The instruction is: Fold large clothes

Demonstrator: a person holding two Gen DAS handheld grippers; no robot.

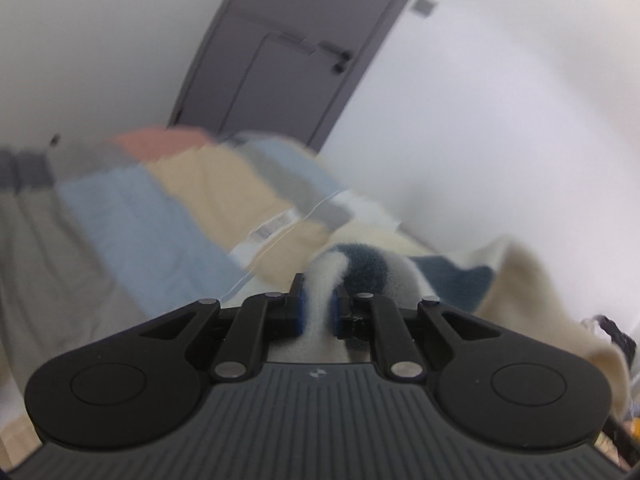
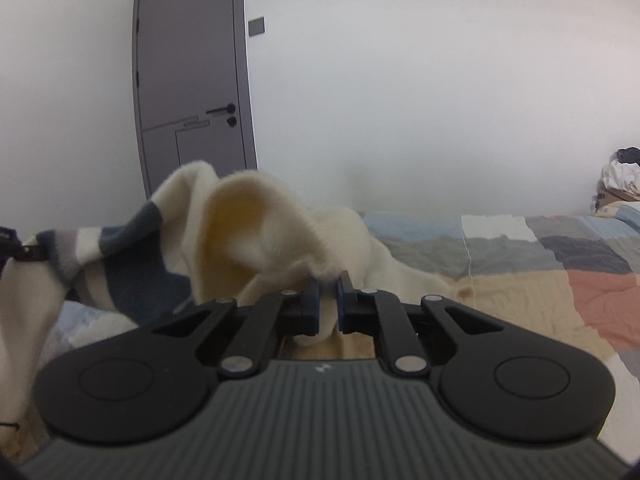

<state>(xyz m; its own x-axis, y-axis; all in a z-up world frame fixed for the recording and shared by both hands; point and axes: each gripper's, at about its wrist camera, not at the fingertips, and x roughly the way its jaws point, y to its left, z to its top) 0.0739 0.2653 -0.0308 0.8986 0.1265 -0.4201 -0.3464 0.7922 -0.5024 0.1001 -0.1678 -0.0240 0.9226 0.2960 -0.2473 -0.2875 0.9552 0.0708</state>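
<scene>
Nearest the lens, the left claw (image 1: 319, 310) is clenched on a fold of the fluffy cream fleece garment with dark blue and grey stripes (image 1: 360, 268); the right claw (image 2: 329, 300) pinches its cream edge (image 2: 256, 216). The garment hangs between both, lifted above the bed's pastel patchwork quilt (image 2: 520, 264). It looks soft, light and floppy, best held at its edges. A grey door (image 2: 192, 80) stands beyond the bed, in the white wall (image 2: 440, 80).

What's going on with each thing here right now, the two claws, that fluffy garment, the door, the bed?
Left gripper: shut on the fleece garment.
Right gripper: shut on the same garment.
Fleece garment: cream with dark blue stripes, lifted and bunched, unfolded.
Door: closed.
Patchwork bedspread: spread over the bed, slightly wrinkled.
Clothes pile: heaped at the far right, unfolded.
</scene>
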